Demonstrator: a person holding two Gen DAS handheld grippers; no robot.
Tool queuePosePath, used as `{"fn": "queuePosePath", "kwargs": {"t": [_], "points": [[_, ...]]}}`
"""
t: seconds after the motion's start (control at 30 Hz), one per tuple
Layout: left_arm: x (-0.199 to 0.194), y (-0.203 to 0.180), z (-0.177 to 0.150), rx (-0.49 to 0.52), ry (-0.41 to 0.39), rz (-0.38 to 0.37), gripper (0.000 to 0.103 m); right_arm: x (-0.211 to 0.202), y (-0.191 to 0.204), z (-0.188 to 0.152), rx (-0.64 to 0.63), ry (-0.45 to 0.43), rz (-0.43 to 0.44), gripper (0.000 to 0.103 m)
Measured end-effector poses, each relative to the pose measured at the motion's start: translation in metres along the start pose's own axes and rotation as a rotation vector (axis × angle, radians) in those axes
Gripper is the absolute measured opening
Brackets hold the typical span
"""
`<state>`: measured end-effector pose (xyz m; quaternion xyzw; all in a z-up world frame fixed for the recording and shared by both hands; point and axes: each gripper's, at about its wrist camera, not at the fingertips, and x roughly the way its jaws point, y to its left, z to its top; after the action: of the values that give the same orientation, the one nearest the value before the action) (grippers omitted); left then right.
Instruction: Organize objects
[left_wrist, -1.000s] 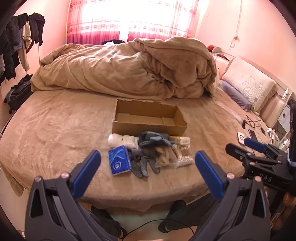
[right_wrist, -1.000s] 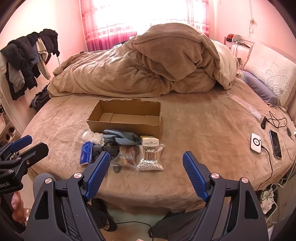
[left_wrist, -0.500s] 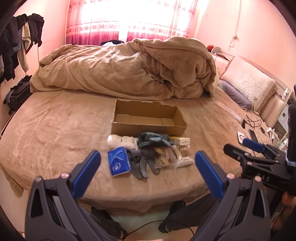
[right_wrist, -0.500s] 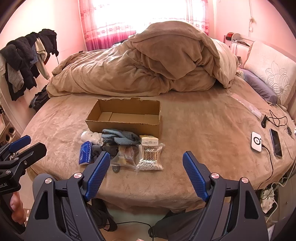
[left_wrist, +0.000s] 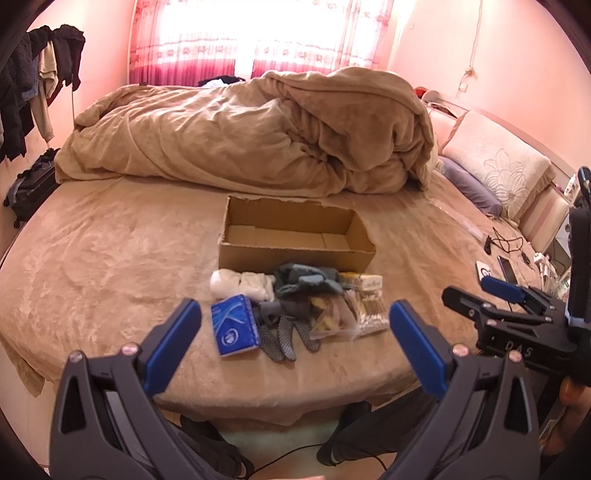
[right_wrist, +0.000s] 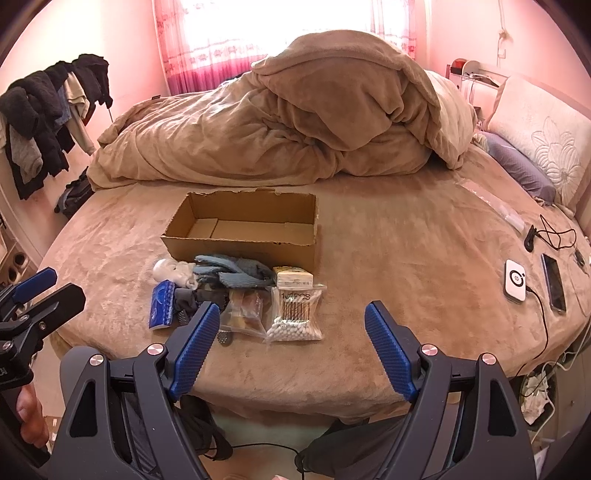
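Hovering off the near bed edge at 6 o'clock: left gripper (left_wrist: 295, 343) and right gripper (right_wrist: 291, 347), both spread wide, gripping nothing. Lying heaped at centre: blue packet (left_wrist: 233, 329), socks (left_wrist: 242, 285), cotton swab bag (right_wrist: 295, 315). Sitting just behind, at 12 o'clock: cardboard box (left_wrist: 293, 254).

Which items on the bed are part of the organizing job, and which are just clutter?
Job items:
cardboard box
cotton swab bag
blue packet
white socks
grey-blue cloth
snack bag
small yellow box

Just lying about:
duvet
phone
white charger
pillow
hanging clothes
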<state>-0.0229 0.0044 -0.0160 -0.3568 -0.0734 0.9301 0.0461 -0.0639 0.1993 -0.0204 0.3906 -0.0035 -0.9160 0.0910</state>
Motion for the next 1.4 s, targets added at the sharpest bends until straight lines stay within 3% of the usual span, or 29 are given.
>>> {"fn": "queuePosePath", "kwargs": {"t": [0.37, 0.67, 0.9, 1.1, 1.23, 1.3, 1.33, 1.4], "points": [[0.055, 0.022, -0.002, -0.03, 0.065, 0.028, 0.102, 0.043, -0.011, 0.005, 0.018, 0.067, -0.014, 0.084], [0.129, 0.054, -0.019, -0.08, 0.168, 0.056, 0.099, 0.104, -0.019, -0.004, 0.024, 0.159, -0.031, 0.084], [0.177, 0.082, -0.046, -0.126, 0.248, 0.095, 0.087, 0.152, -0.026, -0.014, 0.059, 0.23, -0.026, 0.084], [0.192, 0.09, -0.06, -0.141, 0.282, 0.068, 0.076, 0.176, -0.019, -0.022, 0.047, 0.263, 0.008, 0.084], [0.192, 0.089, -0.063, -0.138, 0.279, 0.049, 0.058, 0.181, -0.017, -0.027, 0.038, 0.254, 0.03, 0.083], [0.19, 0.088, -0.063, -0.139, 0.276, 0.044, 0.054, 0.181, -0.016, -0.028, 0.033, 0.253, 0.032, 0.07], [0.187, 0.087, -0.063, -0.137, 0.274, 0.041, 0.053, 0.18, -0.016, -0.029, 0.031, 0.259, 0.051, 0.054], [0.179, 0.085, -0.063, -0.14, 0.265, 0.033, 0.051, 0.177, -0.015, -0.03, 0.024, 0.253, 0.049, 0.048]]}}
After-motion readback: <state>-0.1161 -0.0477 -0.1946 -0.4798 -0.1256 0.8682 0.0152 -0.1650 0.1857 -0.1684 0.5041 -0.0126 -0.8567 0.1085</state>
